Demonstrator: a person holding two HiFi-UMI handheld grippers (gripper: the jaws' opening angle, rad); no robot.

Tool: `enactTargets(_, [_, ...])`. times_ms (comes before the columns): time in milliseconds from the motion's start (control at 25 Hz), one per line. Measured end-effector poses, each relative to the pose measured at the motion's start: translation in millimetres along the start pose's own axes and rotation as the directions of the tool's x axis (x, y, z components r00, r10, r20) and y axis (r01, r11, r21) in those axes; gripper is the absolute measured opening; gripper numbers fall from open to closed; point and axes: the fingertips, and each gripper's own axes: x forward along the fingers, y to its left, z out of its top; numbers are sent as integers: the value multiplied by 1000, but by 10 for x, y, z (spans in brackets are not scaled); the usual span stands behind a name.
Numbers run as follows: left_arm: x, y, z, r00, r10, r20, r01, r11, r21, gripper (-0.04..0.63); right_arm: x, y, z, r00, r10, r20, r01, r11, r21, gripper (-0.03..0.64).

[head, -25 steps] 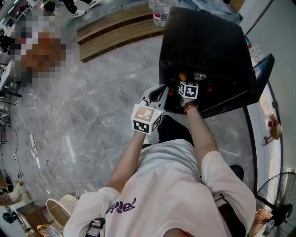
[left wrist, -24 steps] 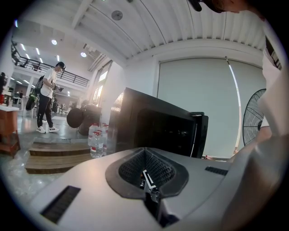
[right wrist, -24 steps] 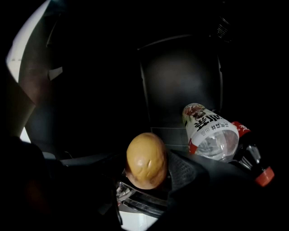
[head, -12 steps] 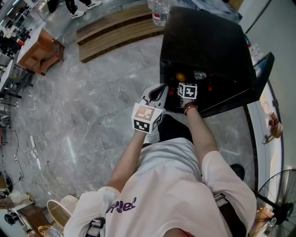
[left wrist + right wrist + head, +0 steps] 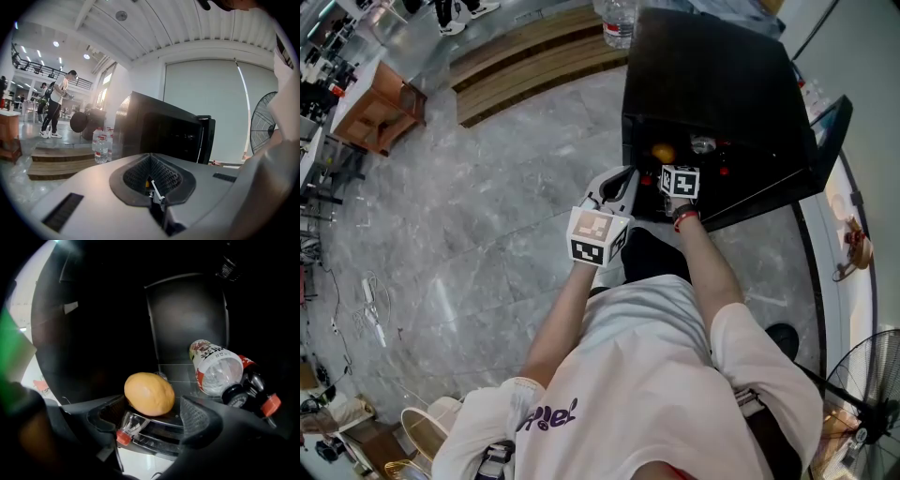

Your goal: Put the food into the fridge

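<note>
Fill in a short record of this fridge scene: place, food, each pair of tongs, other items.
Place: black fridge, door open
Food: yellow-orange fruit on a shelf inside
Right tongs: inside fridge, opening, fruit between them, not gripped
Left tongs: shut, empty, outside fridge
Other items: clear bottle lying on its side

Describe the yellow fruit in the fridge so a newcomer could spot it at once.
Find the black fridge standing open on the floor. On its shelf, between the right tongs, which are opening, sits the fruit. It is the only round, yellow-orange thing there; its neighbours are bottles lying on their sides.
</note>
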Motion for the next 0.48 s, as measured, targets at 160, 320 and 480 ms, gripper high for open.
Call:
enactTargets(160, [-47,-9,-2,1000,0,0,0,1000,-1,17,-44,-4,-49,1000,-7,-1,7,1000,0,385])
enactTargets(320, [-118,-16,8,1000,4,-2,-4,1000,-3,17,-143,44,-61,1000,-5,3,5,1000,2,387])
enactTargets(480, [-181,-43,39,1000,4,8,-4,1000,-4,17,-201,39,-84,1000,-6,9,6,1000,5,387])
